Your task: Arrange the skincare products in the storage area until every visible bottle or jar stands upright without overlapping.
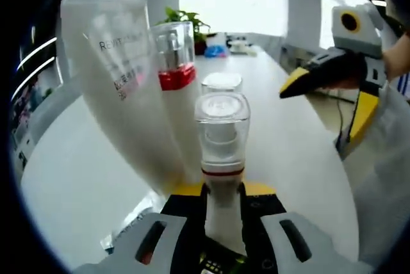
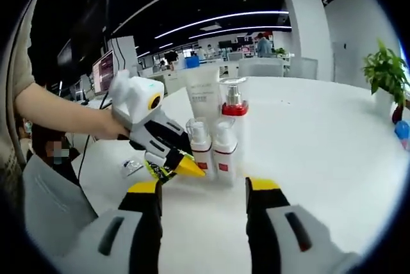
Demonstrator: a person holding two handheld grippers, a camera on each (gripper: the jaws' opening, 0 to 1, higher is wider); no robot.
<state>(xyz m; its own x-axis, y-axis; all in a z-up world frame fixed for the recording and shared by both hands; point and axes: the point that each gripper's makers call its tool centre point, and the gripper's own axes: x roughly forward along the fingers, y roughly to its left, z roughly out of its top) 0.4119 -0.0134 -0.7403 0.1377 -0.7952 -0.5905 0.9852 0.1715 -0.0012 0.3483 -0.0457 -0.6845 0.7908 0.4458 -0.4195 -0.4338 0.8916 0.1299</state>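
A small white pump bottle with a clear cap and a red band stands upright between the jaws of my left gripper, which is shut on it. Behind it stand a second small bottle, a tall bottle with a red collar and a big white tube leaning against that bottle. In the right gripper view the same group stands together: tube, tall bottle, two small bottles. The left gripper grips the left small one. My right gripper is open, short of the group.
The white table stretches wide to the right of the group. A small sachet lies on it to the left. A potted plant and a blue object stand at the far right edge. A person's arm reaches in from the left.
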